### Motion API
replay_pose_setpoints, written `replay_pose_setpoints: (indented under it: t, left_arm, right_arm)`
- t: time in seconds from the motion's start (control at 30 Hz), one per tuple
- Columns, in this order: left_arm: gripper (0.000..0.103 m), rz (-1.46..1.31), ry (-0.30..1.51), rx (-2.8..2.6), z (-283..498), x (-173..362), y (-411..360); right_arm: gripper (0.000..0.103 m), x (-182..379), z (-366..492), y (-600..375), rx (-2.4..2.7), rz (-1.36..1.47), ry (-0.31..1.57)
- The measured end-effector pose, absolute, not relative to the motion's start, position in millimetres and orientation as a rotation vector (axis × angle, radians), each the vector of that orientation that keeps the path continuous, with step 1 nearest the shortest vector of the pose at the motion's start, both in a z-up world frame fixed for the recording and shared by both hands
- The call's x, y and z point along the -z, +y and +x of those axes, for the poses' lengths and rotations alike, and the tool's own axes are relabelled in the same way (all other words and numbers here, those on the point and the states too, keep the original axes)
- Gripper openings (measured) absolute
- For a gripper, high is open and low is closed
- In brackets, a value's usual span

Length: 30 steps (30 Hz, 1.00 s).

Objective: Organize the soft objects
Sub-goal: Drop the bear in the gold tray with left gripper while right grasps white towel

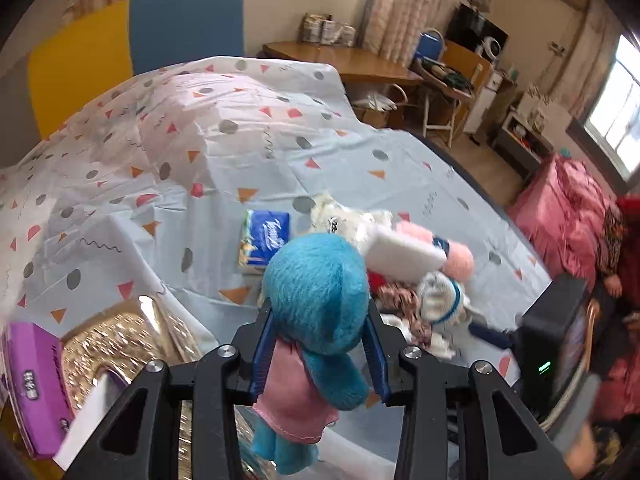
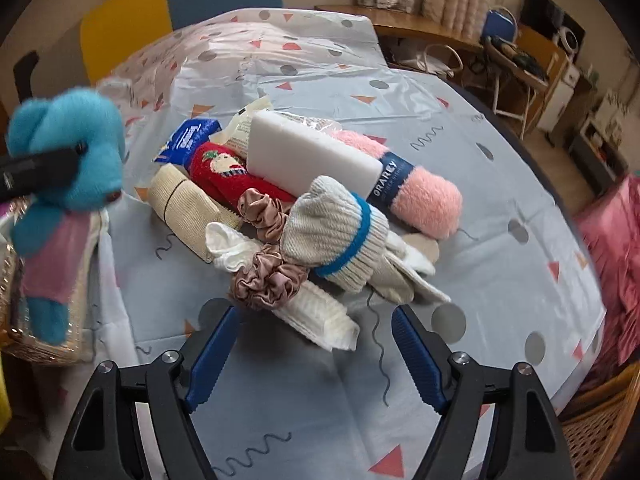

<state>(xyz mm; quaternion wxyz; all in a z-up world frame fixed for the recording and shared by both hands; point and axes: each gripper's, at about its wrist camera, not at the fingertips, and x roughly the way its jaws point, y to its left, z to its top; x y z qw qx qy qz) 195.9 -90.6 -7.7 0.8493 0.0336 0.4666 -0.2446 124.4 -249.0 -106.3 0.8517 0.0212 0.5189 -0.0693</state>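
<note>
At frame centre in your right view, a heap of soft goods on the table (image 2: 500, 168) — white foam block (image 2: 312, 156), pink towel roll (image 2: 426, 200), knit sock bundle (image 2: 336, 228), scrunchies (image 2: 266, 278) — lies just beyond your right gripper (image 2: 314, 344), angled downward, jaws released with nothing between them. At left, your left gripper (image 1: 320, 354) has its jaws clenched on the blue plush toy (image 1: 316, 288), held up beside the gold basket (image 1: 120, 344).

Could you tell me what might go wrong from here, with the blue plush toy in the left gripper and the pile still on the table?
1. The left gripper pinches the blue plush toy only around its neck; the body dangles and could slip out.
2. The right gripper stands open near the scrunchies and folded white cloth; closing there may grab both.
3. The white foam block rests on other items and may topple.
</note>
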Motion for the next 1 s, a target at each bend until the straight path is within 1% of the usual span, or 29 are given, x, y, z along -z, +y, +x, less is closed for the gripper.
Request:
replay_pose_setpoints:
  t: [0.07,0.23,0.27,0.3,0.47,0.63,0.83,1.0]
  left_arm:
    - [0.041,0.019,0.978,0.483,211,-2,-76]
    - [0.041,-0.115,0.920,0.366,246,-34,-19]
    - [0.041,-0.139,0.908,0.340,251,-39,-6]
    - [0.041,-0.157,0.891,0.308,255,-45,9]
    - [0.041,-0.219,0.828,0.156,259,-62,87]
    - [0.042,-0.259,0.782,0.062,237,-67,159]
    - [0.042,-0.304,0.785,-0.009,184,-44,222]
    - [0.042,-0.381,0.790,-0.027,140,-22,254]
  right_arm:
    - [0.080,118,135,-248,0.131,0.020,1.136]
    - [0.051,133,144,-246,0.129,-0.026,1.178]
    - [0.039,135,144,-246,0.128,-0.030,1.182]
    - [0.035,136,144,-245,0.124,-0.028,1.185]
    - [0.031,138,142,-244,0.095,-0.031,1.188]
    - [0.030,138,144,-236,0.053,-0.022,1.200]
    - [0.030,138,147,-232,0.035,-0.040,1.199]
    - [0.029,139,144,-225,0.030,-0.062,1.194]
